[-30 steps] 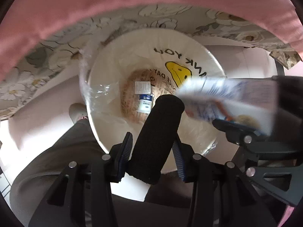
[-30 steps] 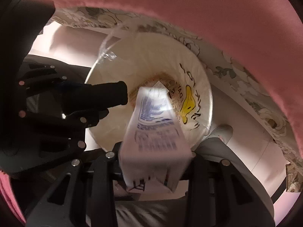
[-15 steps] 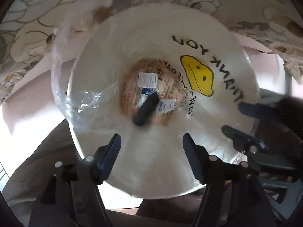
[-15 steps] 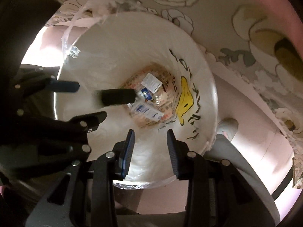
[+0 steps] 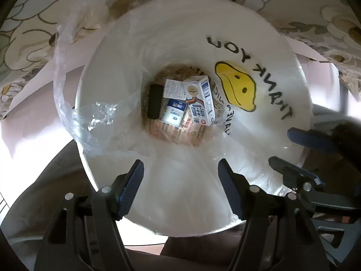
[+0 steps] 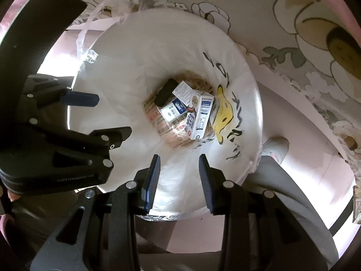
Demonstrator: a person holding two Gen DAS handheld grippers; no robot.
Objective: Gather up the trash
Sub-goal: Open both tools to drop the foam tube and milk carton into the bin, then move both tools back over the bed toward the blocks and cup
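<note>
A bin lined with a white bag printed with a yellow smiley fills both views from above. At its bottom lie a black cylinder, a white and blue carton, a small blue and white box and a white labelled packet. My left gripper hangs over the bin's near rim, open and empty. My right gripper hangs beside it over the bin, its jaws a narrow gap apart with nothing between them.
A floral cloth hangs behind the bin. A person's leg in grey trousers and a shoe stand close against the bin on the pale pink floor.
The black cylinder left my left gripper and the carton left my right gripper; both fell to the bin's bottom. The left jaws widened, and both grippers came down closer to the bin.
</note>
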